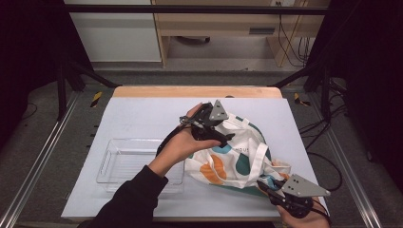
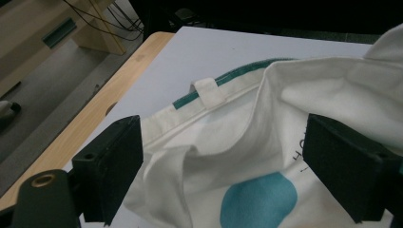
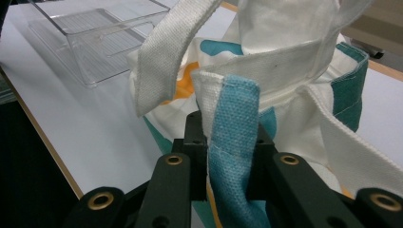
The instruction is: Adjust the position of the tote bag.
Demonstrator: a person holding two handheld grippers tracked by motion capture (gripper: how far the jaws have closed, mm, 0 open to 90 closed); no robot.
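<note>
A white tote bag (image 1: 237,159) with teal and orange blobs lies crumpled on the white table (image 1: 142,114), right of centre. My left gripper (image 1: 223,135) hovers at the bag's far left rim, open. In the left gripper view its jaws stand wide apart (image 2: 223,156) with the bag's white cloth (image 2: 266,137) and teal-trimmed edge between and below them, untouched by the pads. My right gripper (image 1: 267,186) is at the bag's near right corner. It is shut (image 3: 230,152) on a fold of the bag's teal edge (image 3: 235,118). A white strap (image 3: 161,57) loops up beside it.
A clear plastic tray (image 1: 126,164) sits on the table's near left, under the left forearm, and is seen too in the right gripper view (image 3: 100,38). A wooden strip (image 1: 195,91) borders the table's far edge. Metal frame rails run along both sides.
</note>
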